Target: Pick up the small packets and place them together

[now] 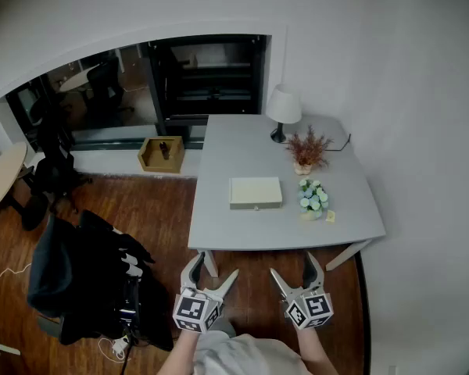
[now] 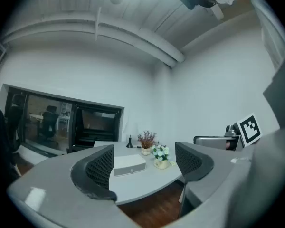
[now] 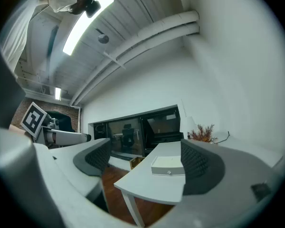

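Head view: the left gripper (image 1: 214,266) and the right gripper (image 1: 292,265) are hovering short of the grey table (image 1: 242,233). A small yellow packet (image 1: 329,217) is lying just beside the white-flowered pot (image 1: 313,198).

Left gripper view: its jaws are standing wide apart, gripping nothing.

Right gripper view: its jaws are gaping wide too, and empty. It is probably best placed for reaching in level and straddling the packet without nudging the pot.

You can't make out what the yellowish scrap (image 1: 330,216) beside the white flower pot (image 1: 313,200) is: too small. Your forearms (image 1: 316,354) are cut off below.
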`<state>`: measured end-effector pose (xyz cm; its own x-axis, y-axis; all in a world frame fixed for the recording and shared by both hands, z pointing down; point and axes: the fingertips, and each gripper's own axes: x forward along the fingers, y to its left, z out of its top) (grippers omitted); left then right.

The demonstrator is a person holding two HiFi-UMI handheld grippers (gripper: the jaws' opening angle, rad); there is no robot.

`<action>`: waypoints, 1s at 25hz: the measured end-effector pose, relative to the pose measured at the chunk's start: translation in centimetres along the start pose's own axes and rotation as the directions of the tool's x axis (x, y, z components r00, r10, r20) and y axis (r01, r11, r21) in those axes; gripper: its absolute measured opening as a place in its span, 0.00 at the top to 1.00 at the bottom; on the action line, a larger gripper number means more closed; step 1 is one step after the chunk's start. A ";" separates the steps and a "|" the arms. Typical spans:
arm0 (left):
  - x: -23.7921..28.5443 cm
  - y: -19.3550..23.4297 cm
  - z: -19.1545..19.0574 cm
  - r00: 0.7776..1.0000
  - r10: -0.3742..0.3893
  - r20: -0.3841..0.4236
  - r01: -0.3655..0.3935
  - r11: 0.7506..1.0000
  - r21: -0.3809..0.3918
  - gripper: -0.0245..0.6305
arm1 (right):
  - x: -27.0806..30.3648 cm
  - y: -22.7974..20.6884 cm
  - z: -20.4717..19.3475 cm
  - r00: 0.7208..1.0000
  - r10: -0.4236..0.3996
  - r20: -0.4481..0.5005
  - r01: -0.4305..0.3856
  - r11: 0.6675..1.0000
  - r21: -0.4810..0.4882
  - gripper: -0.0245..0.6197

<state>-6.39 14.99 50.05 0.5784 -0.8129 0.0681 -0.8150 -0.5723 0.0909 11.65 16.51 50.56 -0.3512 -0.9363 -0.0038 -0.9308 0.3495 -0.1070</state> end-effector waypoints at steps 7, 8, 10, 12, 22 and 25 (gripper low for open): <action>6.3 4.2 -0.3 1.000 -0.026 0.011 0.026 1.000 -0.015 0.37 | 6.0 -1.9 -0.7 1.000 -0.013 -0.009 0.013 0.999 -0.030 0.25; 7.6 4.9 -0.4 0.999 -0.039 0.014 0.039 0.999 -0.018 0.37 | 7.2 -2.4 -0.9 1.000 -0.025 -0.012 0.024 0.999 -0.044 0.25; 10.4 6.0 -0.6 0.998 -0.069 0.012 0.069 0.997 -0.028 0.37 | 9.5 -3.5 -1.1 0.999 -0.043 -0.025 0.041 0.997 -0.060 0.25; 12.6 7.2 -0.5 0.995 -0.096 0.008 0.096 0.995 -0.032 0.37 | 11.7 -4.0 -1.1 0.998 -0.039 -0.039 0.037 0.997 -0.061 0.25; 20.2 13.9 0.0 0.986 -0.166 0.004 0.166 0.985 -0.039 0.43 | 21.0 -5.7 -1.6 0.995 -0.058 -0.080 0.052 0.996 -0.079 0.25; 22.2 15.0 -0.3 0.985 -0.169 -0.026 0.167 0.984 -0.057 0.44 | 23.3 -6.4 -2.0 0.993 -0.045 -0.112 0.038 0.997 -0.062 0.25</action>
<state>-5.76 -11.57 53.27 0.7083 -0.7016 0.0773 -0.7036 -0.6929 0.1577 9.19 -7.44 53.13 -0.3182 -0.9413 0.1127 -0.9480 0.3151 -0.0451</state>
